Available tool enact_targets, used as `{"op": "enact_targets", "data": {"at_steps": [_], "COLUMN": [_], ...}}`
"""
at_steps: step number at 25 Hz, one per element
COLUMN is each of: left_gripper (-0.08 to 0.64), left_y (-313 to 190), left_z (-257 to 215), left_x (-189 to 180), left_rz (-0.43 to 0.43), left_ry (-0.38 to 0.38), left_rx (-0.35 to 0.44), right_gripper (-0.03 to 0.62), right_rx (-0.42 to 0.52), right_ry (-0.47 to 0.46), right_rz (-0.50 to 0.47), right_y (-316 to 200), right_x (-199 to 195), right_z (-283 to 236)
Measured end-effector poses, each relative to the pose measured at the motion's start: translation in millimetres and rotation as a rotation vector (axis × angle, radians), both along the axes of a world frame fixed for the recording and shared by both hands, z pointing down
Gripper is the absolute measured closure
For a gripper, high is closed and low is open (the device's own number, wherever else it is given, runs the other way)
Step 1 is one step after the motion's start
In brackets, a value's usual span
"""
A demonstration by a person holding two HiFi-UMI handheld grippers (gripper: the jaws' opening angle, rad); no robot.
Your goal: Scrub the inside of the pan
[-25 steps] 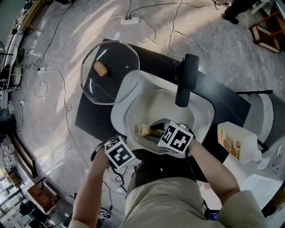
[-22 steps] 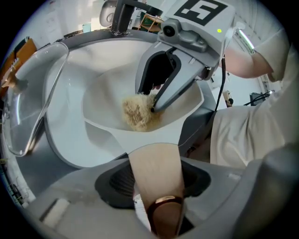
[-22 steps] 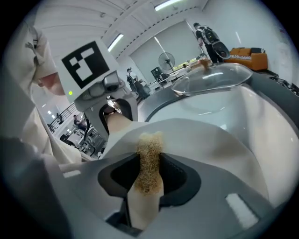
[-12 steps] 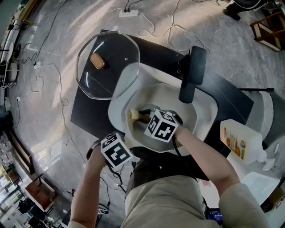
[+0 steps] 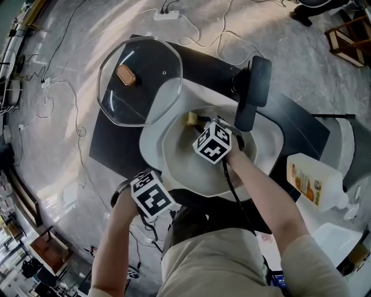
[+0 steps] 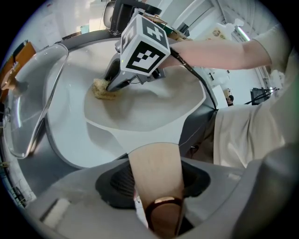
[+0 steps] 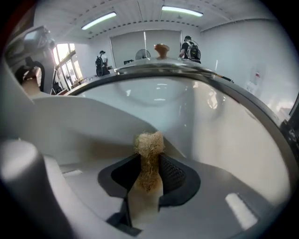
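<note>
Head view: white round pan (image 5: 174, 165), far wall just ahead of my right gripper (image 5: 197, 123). Left gripper view: left gripper (image 6: 156, 189), fingers (image 6: 117, 184) clamped on pan's tan wooden handle (image 6: 156, 168) – brace hard. Right gripper view: fingers (image 7: 175, 179) pinch straw-coloured fibre scrubber (image 7: 148, 149); press w/ small circles.

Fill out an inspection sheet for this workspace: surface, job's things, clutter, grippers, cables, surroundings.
Surface: black table, carrying the pan.
Job's things: white pan; fibrous scrubber on its inner surface.
Clutter: glass lid at the pan's left edge; bottle to the right; black bar behind the pan.
Grippers: left gripper jaws clamped on pan handle; right gripper jaws clamped on scrubber.
Cables: loose cables and power strip on the floor.
Surroundings: pale stone-look floor; people far off.
</note>
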State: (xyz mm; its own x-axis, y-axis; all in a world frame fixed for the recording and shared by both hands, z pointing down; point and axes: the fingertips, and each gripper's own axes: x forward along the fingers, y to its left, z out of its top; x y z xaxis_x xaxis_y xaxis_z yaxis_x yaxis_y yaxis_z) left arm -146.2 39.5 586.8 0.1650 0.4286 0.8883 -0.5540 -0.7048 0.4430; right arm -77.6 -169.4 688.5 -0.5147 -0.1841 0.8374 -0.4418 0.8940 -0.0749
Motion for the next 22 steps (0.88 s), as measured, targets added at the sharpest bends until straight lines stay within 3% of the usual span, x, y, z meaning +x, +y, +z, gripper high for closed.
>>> {"op": "enact_targets", "data": {"at_steps": [4,7,11,14,18,22], "left_gripper": [0.336,0.336,0.339,0.345,0.350,0.348], "left_y": [-1,-2,-4,-5,-5,-4], "left_z": [0,0,1,2,1,1], "left_x": [-1,-1,0,0,0,2], "left_rz": [-0.003,-0.003,0.004,0.001,-0.016,-0.010], "left_ry": [0.002,0.004,-0.002,-0.008,-0.007,-0.007], "left_rx": [-0.002,-0.005,-0.006,-0.003,-0.007,-0.009], "right_gripper": [0.468,0.469,0.471,0.472,0.472,0.472], "right_rx": [0.029,0.024,-0.119,-0.251,-0.477,-0.689], "right_ry": [0.096,0.235,0.449,0.544,0.548,0.438], "right_rz": [-0.006,-0.017,-0.116,-0.188,-0.245,-0.324], "right_y": [-11,-11,22,52,94,143], "right_x": [24,52,87,106,124,115], "right_z": [4,9,19,18,-8,-42]}}
